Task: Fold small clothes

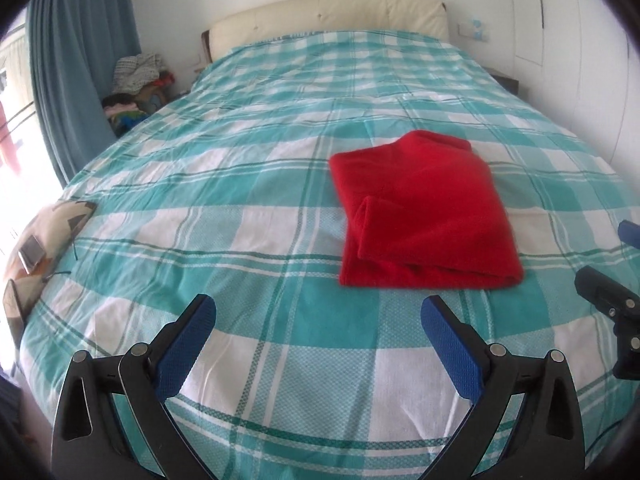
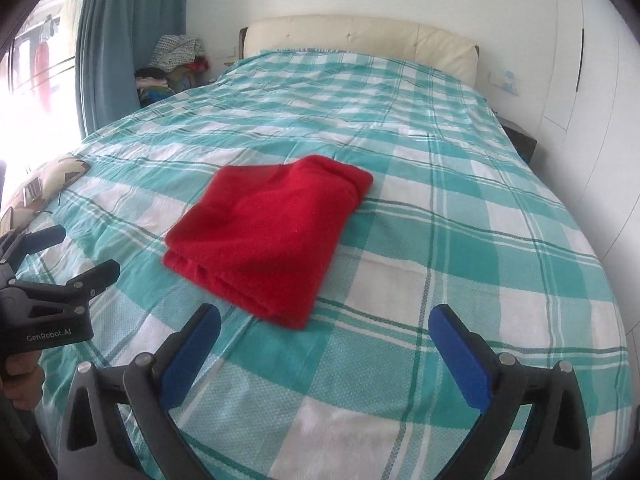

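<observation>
Folded red fleece garment [image 1: 424, 216] lies mid teal-and-white checked bedspread [image 1: 240, 208], fold looks finished; left gripper [image 1: 318, 320] and right gripper [image 2: 324, 330] both spread wide, holding nothing, next likely a final tidy or setting aside.

The bed [image 1: 248, 240] lay as a broad flat checked surface, and the only thing rising from its middle was the folded red garment [image 1: 424, 216], at about 1 o'clock from the left gripper [image 1: 318, 332]. From 9 to 12 o'clock of that gripper the cover ran bare up to the headboard [image 1: 328, 16]. A patterned cushion [image 1: 48, 232] sat on the bed's edge at 9 o'clock. The right gripper [image 1: 616, 276] stood at 3 o'clock, near the garment's right side. Both sets of jaws were spread wide above bare cover.
</observation>
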The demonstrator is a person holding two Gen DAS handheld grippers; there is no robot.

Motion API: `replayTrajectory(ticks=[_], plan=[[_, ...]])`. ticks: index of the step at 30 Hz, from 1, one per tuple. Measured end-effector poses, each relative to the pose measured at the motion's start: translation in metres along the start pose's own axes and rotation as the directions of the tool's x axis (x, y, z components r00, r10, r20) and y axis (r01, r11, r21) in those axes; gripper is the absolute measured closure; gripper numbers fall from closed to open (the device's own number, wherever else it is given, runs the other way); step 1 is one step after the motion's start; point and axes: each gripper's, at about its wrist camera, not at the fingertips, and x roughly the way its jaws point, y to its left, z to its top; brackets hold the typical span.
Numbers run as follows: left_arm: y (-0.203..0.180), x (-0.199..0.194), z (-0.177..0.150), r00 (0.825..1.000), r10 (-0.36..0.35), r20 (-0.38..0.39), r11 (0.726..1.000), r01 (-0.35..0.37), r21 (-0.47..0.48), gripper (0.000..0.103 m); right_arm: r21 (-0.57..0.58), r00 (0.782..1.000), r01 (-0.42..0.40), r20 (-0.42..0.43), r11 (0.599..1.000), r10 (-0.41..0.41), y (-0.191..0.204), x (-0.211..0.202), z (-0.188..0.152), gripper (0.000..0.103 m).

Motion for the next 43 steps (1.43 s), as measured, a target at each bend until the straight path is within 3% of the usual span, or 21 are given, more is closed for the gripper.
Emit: replayTrajectory(ticks=[8,16,18,22,25,43], plan=[[-0.005,-0.004,0.0,1.0,-0.018,-0.011,1.0,0.018,0.023,0.0,0.026,1.0,0.011,-0.022,1.0,-0.01,0.006,-0.005,-0.001,0.001],[0.009,-0.007,0.001,0.995,-0.093,-0.044,0.994,0.09,-0.063,0.0,0.067,0.974,-0.073,-0.208,0.995,0.085,0.022,-0.005,-0.021,0.001],[0.008,-0.008,0.002,0.995,-0.088,-0.042,0.994,0.085,-0.064,0.0,0.065,0.976,-0.078,-0.196,0.995,0.09,0.025,-0.01,-0.021,0.001],[0.002,-0.009,0.001,0.997,-0.067,-0.034,0.997,0.065,-0.042,0.0,0.032,0.995,0.006,-0.097,0.999,-0.003,0.025,-0.018,-0.015,0.0],[0.002,-0.008,0.0,0.997,-0.066,-0.033,0.997,0.065,-0.038,0.0,0.054,0.998,0.017,-0.056,0.998,-0.014,0.019,-0.023,-0.012,0.0],[0.005,-0.015,0.001,0.999,-0.05,0.019,0.997,0.051,-0.055,0.0,0.056,0.999,0.024,-0.04,0.998,-0.022,0.019,-0.022,-0.012,0.001]])
